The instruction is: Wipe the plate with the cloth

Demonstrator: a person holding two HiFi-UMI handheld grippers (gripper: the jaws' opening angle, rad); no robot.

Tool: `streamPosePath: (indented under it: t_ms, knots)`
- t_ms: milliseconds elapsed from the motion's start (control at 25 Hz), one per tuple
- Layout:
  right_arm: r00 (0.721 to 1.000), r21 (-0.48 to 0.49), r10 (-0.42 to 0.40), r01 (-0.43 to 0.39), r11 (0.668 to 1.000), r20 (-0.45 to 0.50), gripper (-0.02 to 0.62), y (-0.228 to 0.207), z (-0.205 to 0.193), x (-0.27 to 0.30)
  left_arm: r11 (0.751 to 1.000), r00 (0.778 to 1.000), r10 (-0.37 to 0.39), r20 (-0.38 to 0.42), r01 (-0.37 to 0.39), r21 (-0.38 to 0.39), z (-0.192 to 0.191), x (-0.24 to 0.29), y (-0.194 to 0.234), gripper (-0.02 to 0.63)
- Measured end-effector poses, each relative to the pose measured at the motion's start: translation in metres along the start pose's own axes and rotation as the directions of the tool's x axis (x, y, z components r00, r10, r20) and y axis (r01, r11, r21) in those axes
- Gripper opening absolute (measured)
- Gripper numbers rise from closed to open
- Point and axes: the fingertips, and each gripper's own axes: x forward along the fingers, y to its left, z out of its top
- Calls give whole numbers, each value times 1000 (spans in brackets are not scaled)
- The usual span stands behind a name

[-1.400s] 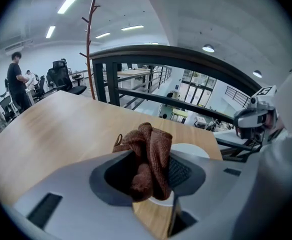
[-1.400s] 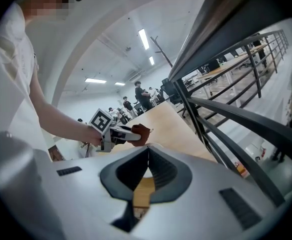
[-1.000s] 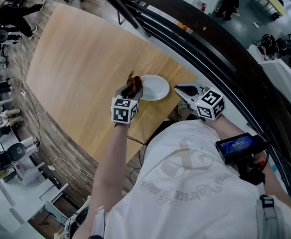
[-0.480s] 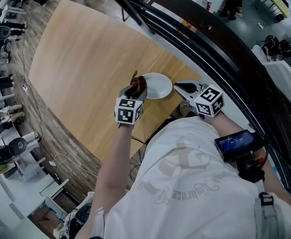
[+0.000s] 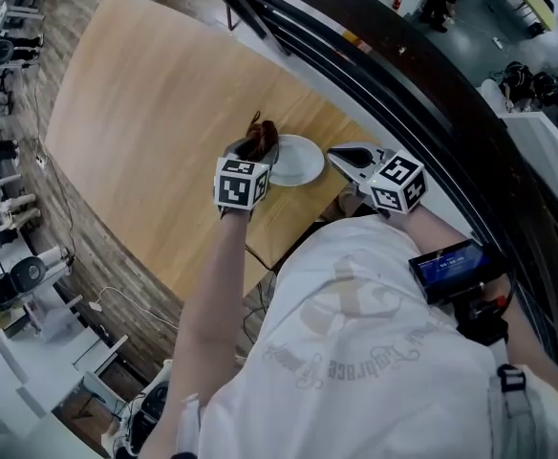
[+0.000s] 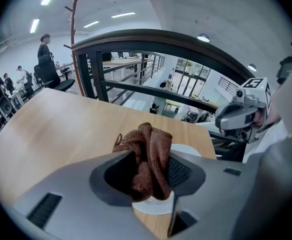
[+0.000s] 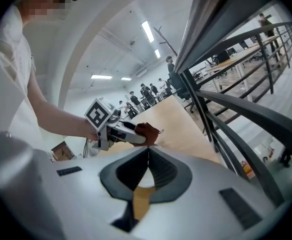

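Note:
A small white plate (image 5: 298, 161) sits near the front edge of the wooden table (image 5: 155, 94). My left gripper (image 5: 257, 151) is shut on a bunched brown cloth (image 5: 259, 140), held over the plate's left rim. In the left gripper view the cloth (image 6: 151, 139) fills the jaws, and the plate (image 6: 187, 149) shows behind and under it. My right gripper (image 5: 339, 157) is shut, tips just off the plate's right rim; whether they touch it I cannot tell. In the right gripper view the right gripper (image 7: 147, 151) is shut, facing the left gripper and cloth (image 7: 147, 132).
A dark metal railing (image 5: 403, 60) curves close behind the table's right side. The person's body stands at the table's front edge (image 5: 260, 247). Chairs and equipment (image 5: 11, 285) crowd the floor at the left. People (image 6: 45, 54) and a coat stand (image 6: 75, 29) are beyond the table's far end.
The head view has shifted a little. The cloth in my left gripper has slid slightly toward the far side of the plate's left rim. The right gripper keeps its place.

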Motion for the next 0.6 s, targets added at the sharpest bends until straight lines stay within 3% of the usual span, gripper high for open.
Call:
streamPosePath:
  t_ms: [160, 600]
  knots:
    - [1000, 5, -1, 1, 1000, 9, 14, -5, 4, 1, 999, 999, -28, -38, 29, 20, 4, 5, -9, 170]
    - [1000, -3, 20, -20, 1000, 20, 14, 15, -1, 6, 997, 990, -41, -138, 49, 59, -38, -22, -43, 170]
